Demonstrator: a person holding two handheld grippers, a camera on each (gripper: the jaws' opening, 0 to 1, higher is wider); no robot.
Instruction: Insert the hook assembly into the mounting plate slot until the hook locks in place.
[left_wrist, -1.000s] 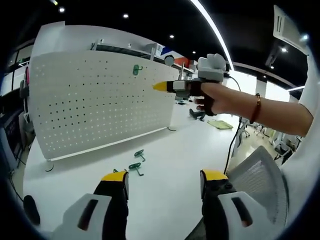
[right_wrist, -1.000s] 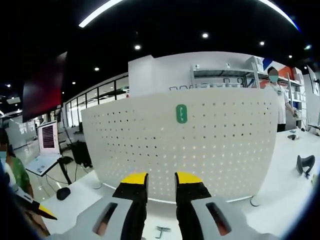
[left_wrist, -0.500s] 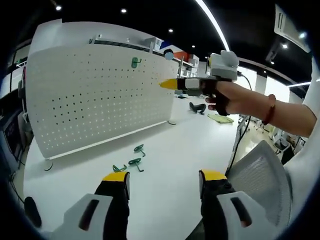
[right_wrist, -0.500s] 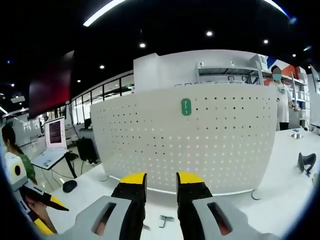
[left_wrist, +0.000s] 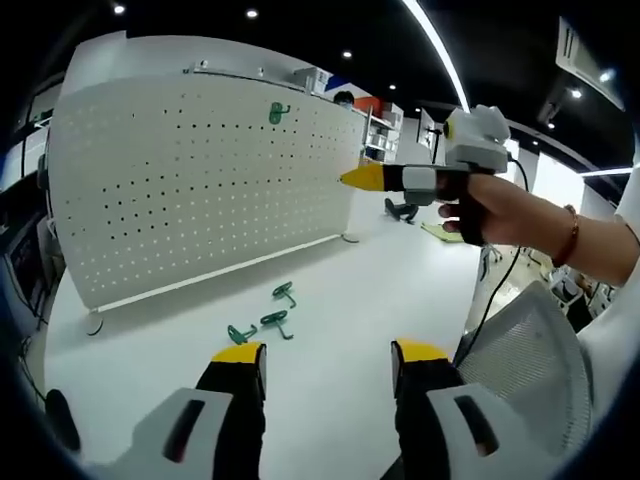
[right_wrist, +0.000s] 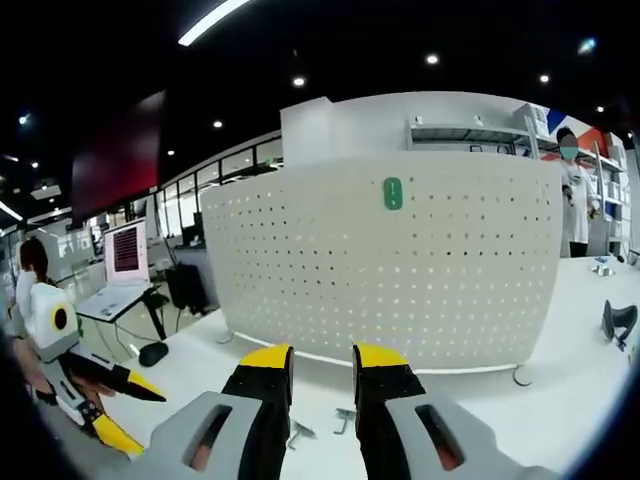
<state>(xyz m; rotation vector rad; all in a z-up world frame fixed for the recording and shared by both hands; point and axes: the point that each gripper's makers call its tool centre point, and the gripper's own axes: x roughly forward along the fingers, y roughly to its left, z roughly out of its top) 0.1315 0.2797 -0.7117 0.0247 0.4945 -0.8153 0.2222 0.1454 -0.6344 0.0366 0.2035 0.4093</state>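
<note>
The white pegboard plate (left_wrist: 200, 190) (right_wrist: 400, 270) stands upright on the white table. One green hook (left_wrist: 276, 112) (right_wrist: 393, 193) hangs near its top edge. Three loose green hooks (left_wrist: 272, 320) lie on the table before the board, and two of them show small between my right jaws (right_wrist: 345, 418). My left gripper (left_wrist: 328, 355) (right_wrist: 135, 418) is low over the table, open and empty. My right gripper (right_wrist: 322, 358) (left_wrist: 362, 178), held by a hand, hovers in front of the board, apart from it. A narrow gap shows between its jaws, with nothing in it.
A mesh chair back (left_wrist: 530, 350) stands at the right. A black mouse (left_wrist: 60, 415) (right_wrist: 152, 352) lies near the table's edge and a laptop (right_wrist: 125, 265) sits beyond it. A person (right_wrist: 578, 190) stands behind the board. A black object (right_wrist: 620, 320) rests at far right.
The right gripper has drawn back from the board, drifting right in the left gripper view. The mounted hook stays put. The left gripper has come further into the right gripper view.
</note>
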